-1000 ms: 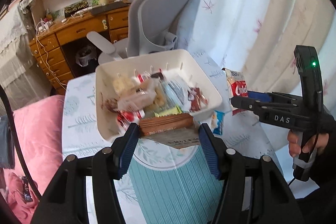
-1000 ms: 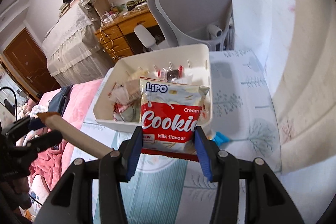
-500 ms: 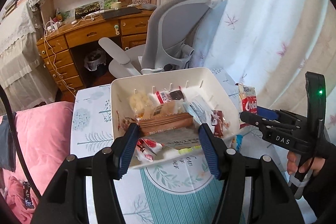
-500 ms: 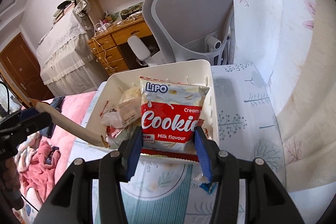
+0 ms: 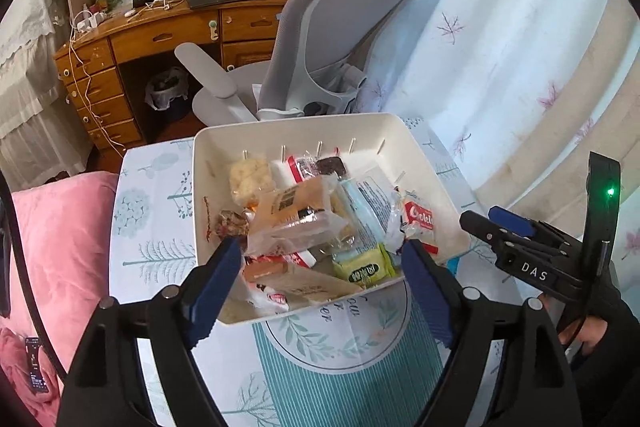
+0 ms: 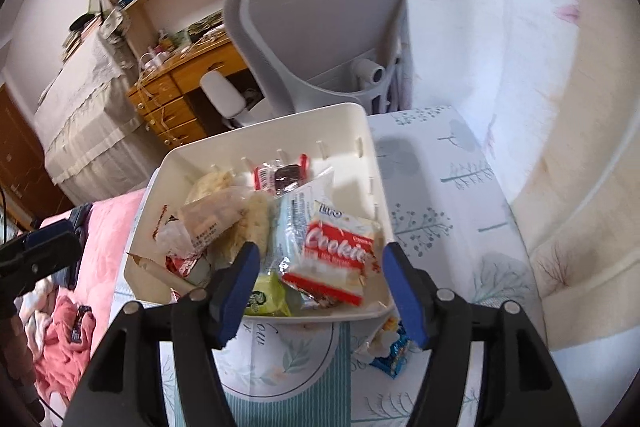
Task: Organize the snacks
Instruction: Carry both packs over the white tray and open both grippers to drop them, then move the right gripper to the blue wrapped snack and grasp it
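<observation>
Right gripper [image 6: 318, 283]: jaws apart, just been opening, nothing pressed between them; the cookie pack [image 6: 338, 253] lies loose just ahead of the pads, inside the near right corner of the white bin [image 6: 362, 131]

Left gripper [image 5: 318, 281]: jaws also apart and just been opening; the long brown wafer pack [image 5: 304, 281] rests on the heap just ahead of the pads, not pinched

Beyond both grippers, the bin sits on the table [image 6: 440, 195], full of mixed wrapped snacks: a clear bag of pale biscuits [image 5: 296, 215], a green sachet [image 5: 362, 267], a dark chocolate piece [image 5: 330, 167] at the far wall

One blue-wrapped snack [image 6: 394, 345] lies out on the table, just under the right gripper's right finger, beside the bin's near corner

Handling judgement: all light, crinkly film packs, slick and air-puffed, contents brittle. Likely to slide or crush under a hard squeeze. Best taken across the flat body or by a crimped end seal, with gentle closure. The blue pack lies flat, so an edge pinch looks the way in
</observation>
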`<state>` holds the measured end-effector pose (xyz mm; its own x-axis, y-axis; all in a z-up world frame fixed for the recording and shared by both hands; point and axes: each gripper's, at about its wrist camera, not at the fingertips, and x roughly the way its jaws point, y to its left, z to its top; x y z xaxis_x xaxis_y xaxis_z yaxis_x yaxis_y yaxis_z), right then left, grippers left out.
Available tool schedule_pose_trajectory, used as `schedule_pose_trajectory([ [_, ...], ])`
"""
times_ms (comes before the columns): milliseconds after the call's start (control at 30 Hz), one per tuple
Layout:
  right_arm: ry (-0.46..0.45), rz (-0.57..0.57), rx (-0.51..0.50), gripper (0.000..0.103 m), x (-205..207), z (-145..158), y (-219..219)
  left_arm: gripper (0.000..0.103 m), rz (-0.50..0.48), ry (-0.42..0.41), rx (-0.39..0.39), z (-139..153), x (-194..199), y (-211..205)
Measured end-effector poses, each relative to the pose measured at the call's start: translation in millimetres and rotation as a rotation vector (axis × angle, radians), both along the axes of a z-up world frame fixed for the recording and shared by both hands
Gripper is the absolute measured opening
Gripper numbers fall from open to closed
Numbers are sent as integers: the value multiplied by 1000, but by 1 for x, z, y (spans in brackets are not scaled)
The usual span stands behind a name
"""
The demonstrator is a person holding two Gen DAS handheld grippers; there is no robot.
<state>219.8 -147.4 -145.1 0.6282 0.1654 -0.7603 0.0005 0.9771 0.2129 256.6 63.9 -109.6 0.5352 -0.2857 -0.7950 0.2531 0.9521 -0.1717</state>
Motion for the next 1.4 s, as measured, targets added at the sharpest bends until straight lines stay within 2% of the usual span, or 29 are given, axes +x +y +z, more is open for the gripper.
schedule_pose_trajectory([
  [200, 16, -26, 1, 64, -18, 0, -10, 82, 16, 37, -30, -1, -12, -3],
  [367, 43, -22, 12, 64, -33, -5, -20, 83, 66, 85, -50, -8, -24, -7],
  [600, 94, 9, 45, 64, -39, -23, -37, 83, 163, 187, -72, -34, -46, -22],
  [867, 145, 61, 82, 64, -33, -55, -47, 87, 323, 315, -107, -67, -70, -40],
  [1100, 176, 83, 64, 64, -21, -87, -50, 87, 422, 368, -87, -81, -89, -49],
  [1400, 237, 59, 38, 64, -6, -119, -48, 87, 465, 401, -52, -87, -95, -50],
])
